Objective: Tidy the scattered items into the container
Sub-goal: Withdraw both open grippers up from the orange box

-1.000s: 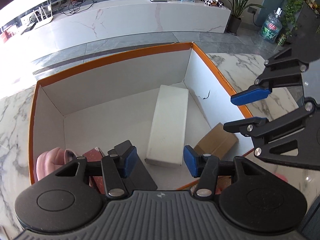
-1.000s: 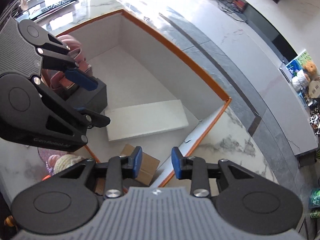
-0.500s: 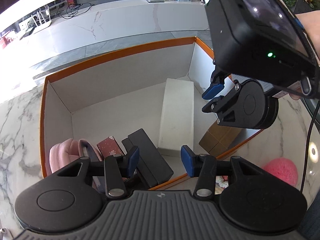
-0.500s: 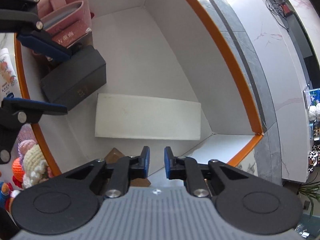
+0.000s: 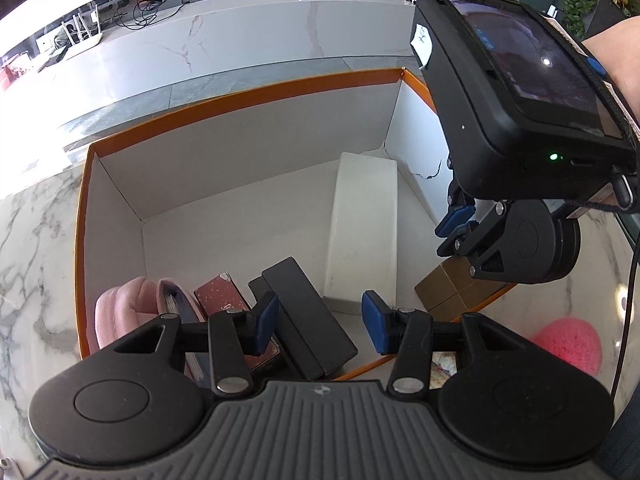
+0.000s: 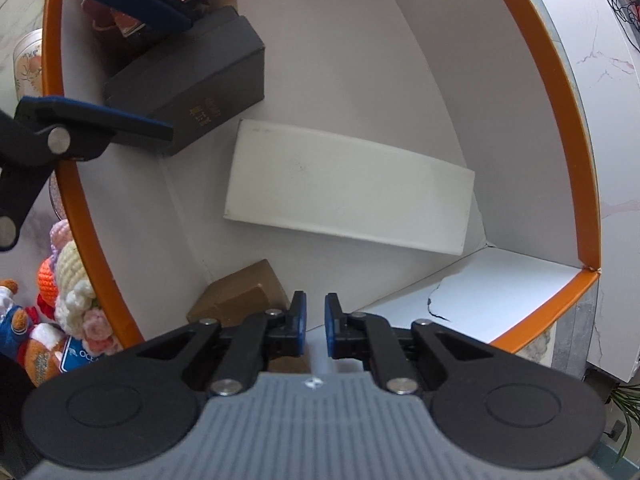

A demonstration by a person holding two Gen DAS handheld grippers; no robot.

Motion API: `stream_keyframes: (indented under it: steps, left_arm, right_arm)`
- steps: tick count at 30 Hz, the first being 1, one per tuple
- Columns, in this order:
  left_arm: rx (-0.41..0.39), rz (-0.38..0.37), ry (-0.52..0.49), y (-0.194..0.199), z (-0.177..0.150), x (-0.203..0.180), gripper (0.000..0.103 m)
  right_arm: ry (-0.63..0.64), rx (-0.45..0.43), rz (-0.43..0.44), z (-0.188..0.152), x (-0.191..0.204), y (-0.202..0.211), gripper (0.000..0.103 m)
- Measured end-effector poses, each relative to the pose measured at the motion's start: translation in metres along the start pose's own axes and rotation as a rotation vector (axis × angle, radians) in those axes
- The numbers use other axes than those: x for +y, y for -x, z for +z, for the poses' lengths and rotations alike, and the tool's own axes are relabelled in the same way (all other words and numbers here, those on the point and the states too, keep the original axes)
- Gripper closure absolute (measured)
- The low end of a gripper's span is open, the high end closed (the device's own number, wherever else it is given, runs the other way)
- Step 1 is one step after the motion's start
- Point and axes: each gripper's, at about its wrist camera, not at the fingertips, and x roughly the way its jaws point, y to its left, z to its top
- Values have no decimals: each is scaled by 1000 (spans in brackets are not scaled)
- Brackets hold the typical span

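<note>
An orange-rimmed white box (image 5: 240, 92) (image 6: 576, 128) holds a long white box (image 5: 362, 224) (image 6: 348, 192), a black box (image 5: 308, 320) (image 6: 192, 80), a brown cardboard box (image 5: 444, 288) (image 6: 240, 292), a dark red box (image 5: 224, 292) and a pink pouch (image 5: 120, 304). My left gripper (image 5: 318, 326) is open and empty above the box's near rim. My right gripper (image 6: 316, 318) hangs over the box's right end above the brown box, jaws nearly closed with a narrow gap and nothing between them.
A pink round sponge (image 5: 568, 344) lies on the marble table right of the box. Crocheted toys (image 6: 72, 276) and a small doll (image 6: 16, 320) sit outside the near rim. A patterned cup (image 6: 28, 60) stands beside the box. A marble counter (image 5: 200, 48) runs behind.
My right gripper has swung in over the box and pointed down at the brown box, its jaws narrowing. My left gripper has drawn back a little and stays open.
</note>
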Motion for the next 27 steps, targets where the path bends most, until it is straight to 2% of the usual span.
stream_keyframes:
  steps: [5,9,15,24,27]
  left_arm:
    - [-16,-7,16,-1,7,5,49]
    - [-28,-28,39,0,17,10,49]
    - [23,-46,75,-18,37,19,48]
    - [121,-64,33,-46,48,18,34]
    - [128,-68,30,-50,52,15,29]
  right_arm:
    - [1,2,-41,-3,1,2,90]
    - [-25,-47,-56,-9,-3,17,89]
    - [-93,-117,-91,-21,-7,34,89]
    - [-211,-245,-155,-39,-10,55,89]
    - [-261,-289,-179,-48,-15,63,84]
